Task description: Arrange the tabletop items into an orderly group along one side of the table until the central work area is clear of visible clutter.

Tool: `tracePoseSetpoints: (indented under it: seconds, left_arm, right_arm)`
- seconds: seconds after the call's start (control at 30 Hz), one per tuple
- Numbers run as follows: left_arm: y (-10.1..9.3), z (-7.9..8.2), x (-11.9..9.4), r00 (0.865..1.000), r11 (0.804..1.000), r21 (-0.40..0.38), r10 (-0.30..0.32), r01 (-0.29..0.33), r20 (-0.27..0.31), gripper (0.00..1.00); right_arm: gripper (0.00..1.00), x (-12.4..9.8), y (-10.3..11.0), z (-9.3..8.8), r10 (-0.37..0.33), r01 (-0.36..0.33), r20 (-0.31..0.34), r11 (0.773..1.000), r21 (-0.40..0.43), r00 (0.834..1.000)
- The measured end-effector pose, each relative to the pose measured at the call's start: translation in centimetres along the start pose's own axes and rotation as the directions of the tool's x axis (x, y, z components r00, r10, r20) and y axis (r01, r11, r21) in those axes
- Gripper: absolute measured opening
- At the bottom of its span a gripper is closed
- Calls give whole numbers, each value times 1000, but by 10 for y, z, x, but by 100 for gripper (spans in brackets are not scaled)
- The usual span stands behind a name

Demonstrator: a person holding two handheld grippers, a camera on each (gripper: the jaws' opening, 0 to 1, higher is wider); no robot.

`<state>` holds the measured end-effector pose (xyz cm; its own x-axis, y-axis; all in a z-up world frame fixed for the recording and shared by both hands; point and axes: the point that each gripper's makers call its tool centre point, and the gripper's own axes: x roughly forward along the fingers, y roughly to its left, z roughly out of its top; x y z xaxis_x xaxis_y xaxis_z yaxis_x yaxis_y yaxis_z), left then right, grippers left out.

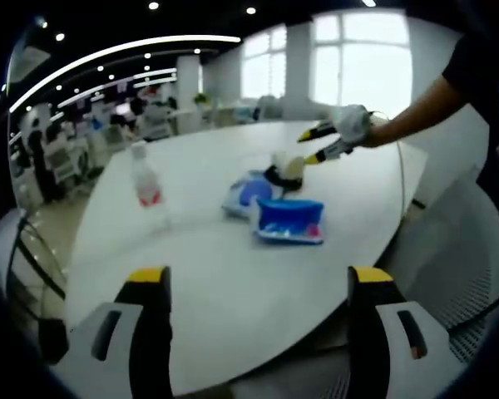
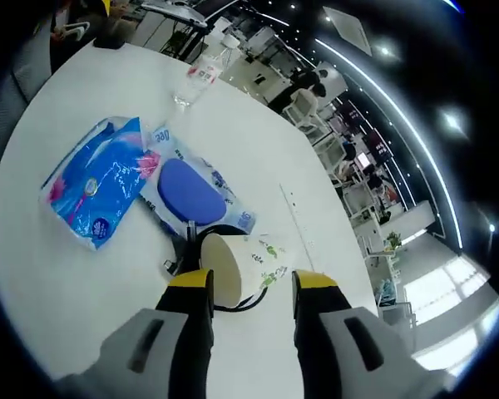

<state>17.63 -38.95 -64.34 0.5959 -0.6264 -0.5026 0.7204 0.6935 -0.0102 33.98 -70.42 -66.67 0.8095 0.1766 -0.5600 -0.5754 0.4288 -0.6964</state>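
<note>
**Right gripper reaching a paper cup lying among clutter at mid-table**

The cup (image 2: pixel 248 264) lies on its side on the white table (image 2: pixel 33 274), its open mouth turned toward the right gripper (image 2: pixel 243 287). The yellow-tipped jaws stand apart, one at each side of the cup's near end, with no firm grip to be seen; whether they touch the wall cannot be told. A dark cable (image 2: pixel 183 249) lies against the cup's mouth and loops under it. Just beyond the cup is a wipes pack (image 2: pixel 191 189) with a blue lid, and touching that pack's far side a blue tissue pack (image 2: pixel 96 187). A clear bottle (image 2: pixel 201 73) with a red label stands well apart, nearer the far edge.

In the left gripper view the left gripper (image 1: pixel 262 278) hangs over bare table, jaws wide apart and empty, well short of the cluster. The same items lie mid-table: cup (image 1: pixel 288 166), wipes pack (image 1: pixel 248 193), tissue pack (image 1: pixel 290 219) and bottle (image 1: pixel 146 184). The right gripper (image 1: pixel 320 143) reaches in from the right.

Judged risks: a thin paper cup on its side may crush if pinched hard, or roll away if nudged by one jaw first; the cable may snag and drag along; the light bottle may topple if bumped
</note>
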Motion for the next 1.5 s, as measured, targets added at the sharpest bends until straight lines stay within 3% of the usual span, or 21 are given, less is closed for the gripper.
tracePoseSetpoints:
  seconds: [0.63, 0.83, 1.27, 1.4, 1.5]
  left_arm:
    - [3, -3, -1, 1000, 1000, -9, 6, -6, -8, 82]
    - [3, -4, -2, 1000, 1000, -10, 4, -4, -9, 81]
    - [3, -5, -2, 1000, 1000, -8, 3, -3, -16, 79]
    - [2, -5, -1, 1000, 1000, -4, 0, 0, -21, 79]
    - [1, -5, -1, 1000, 1000, -2, -1, 1, -20, 78]
  right_arm:
    - [39, 36, -6, -14, 27, -27, -53, 1000, 0, 998]
    - [36, 38, -2, -15, 35, -35, -69, 999, -5, 997]
    - [19, 30, -5, -20, 2, -6, -80, 998, -56, 997]
    - [4, 25, -3, -23, 3, -8, -88, 998, -61, 996]
    - [1, 22, -2, -25, 6, -11, -88, 999, -50, 996]
